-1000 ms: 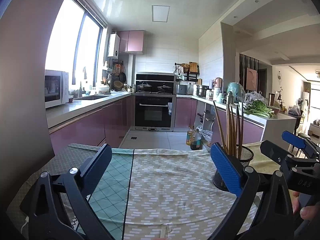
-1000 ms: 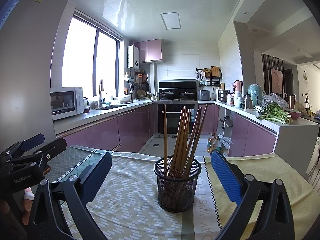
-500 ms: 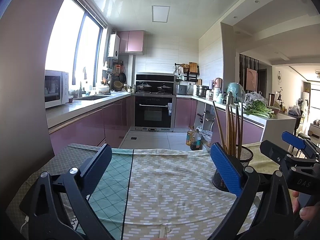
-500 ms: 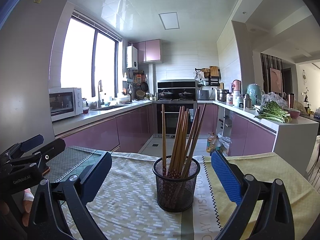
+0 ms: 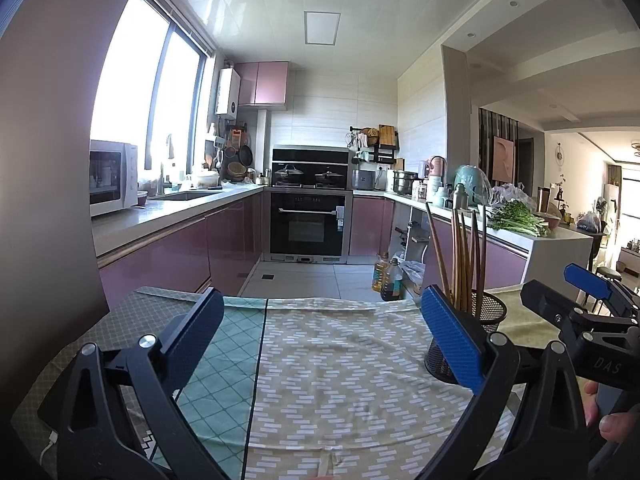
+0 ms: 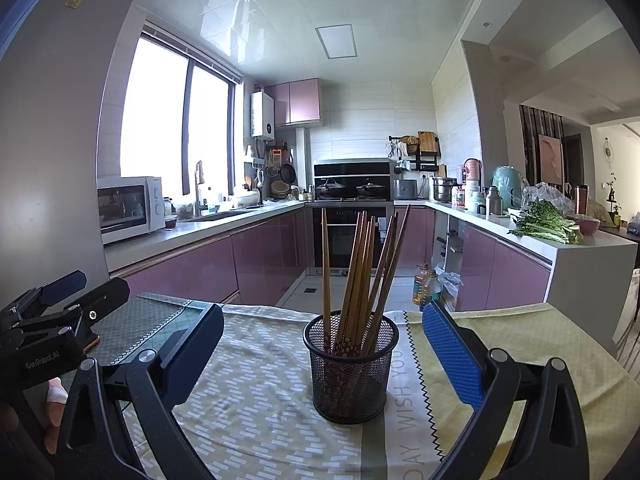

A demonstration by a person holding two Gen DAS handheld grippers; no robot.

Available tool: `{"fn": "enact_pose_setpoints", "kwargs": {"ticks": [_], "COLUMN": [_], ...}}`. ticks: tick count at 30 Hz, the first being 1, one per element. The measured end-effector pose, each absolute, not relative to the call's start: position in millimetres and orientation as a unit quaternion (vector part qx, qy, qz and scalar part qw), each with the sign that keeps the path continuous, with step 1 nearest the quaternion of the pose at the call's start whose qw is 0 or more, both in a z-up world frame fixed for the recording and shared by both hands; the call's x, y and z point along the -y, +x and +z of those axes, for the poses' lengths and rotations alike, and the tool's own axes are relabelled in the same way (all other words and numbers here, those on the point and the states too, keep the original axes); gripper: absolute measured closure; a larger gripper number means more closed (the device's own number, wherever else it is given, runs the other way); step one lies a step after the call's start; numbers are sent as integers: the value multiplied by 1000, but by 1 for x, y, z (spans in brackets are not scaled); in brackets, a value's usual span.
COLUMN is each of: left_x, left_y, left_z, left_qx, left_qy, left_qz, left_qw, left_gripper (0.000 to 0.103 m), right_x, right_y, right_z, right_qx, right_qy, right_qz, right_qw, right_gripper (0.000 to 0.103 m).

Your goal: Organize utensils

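A black mesh cup [image 6: 352, 368] stands on the cloth-covered table and holds several wooden chopsticks [image 6: 360, 276] upright. My right gripper [image 6: 322, 354] is open and empty, its jaws wide on either side of the cup, a little short of it. In the left wrist view the cup [image 5: 490, 312] and chopsticks [image 5: 464, 256] show at the right, partly behind my blue pad. My left gripper [image 5: 318, 336] is open and empty over the patterned cloth. The right gripper [image 5: 584, 312] shows at the right edge there.
The table carries a brick-patterned cloth [image 5: 344, 368], a green diamond cloth [image 5: 224, 372] on the left and a yellow cloth [image 6: 520, 344] on the right. Beyond the far edge are kitchen counters [image 6: 180, 236], an oven [image 5: 308, 228] and oil bottles [image 6: 426, 284] on the floor.
The right gripper has drawn slightly nearer the cup, which sits a bit lower and larger in its view. The left view is nearly unchanged.
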State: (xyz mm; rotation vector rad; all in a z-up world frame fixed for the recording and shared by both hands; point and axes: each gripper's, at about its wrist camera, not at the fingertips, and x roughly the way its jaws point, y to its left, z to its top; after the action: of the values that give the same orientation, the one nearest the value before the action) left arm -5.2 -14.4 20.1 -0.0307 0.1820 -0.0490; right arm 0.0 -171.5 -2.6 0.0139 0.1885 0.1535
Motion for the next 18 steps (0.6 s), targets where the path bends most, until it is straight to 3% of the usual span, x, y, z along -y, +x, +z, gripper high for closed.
{"fn": "enact_pose_setpoints", "kwargs": {"ticks": [18], "left_x": [16], "left_y": [-5], "left_z": [20], "left_qx": [-91], "left_qy": [-15], "left_qz": [-25], "left_qw": [995], "left_gripper": [6], "right_x": [172], "right_y": [0], "right_z": [-4], "right_qx": [-96], "right_qy": [7], "right_qz": [76], "right_qw": [992], "right_gripper": [7]}}
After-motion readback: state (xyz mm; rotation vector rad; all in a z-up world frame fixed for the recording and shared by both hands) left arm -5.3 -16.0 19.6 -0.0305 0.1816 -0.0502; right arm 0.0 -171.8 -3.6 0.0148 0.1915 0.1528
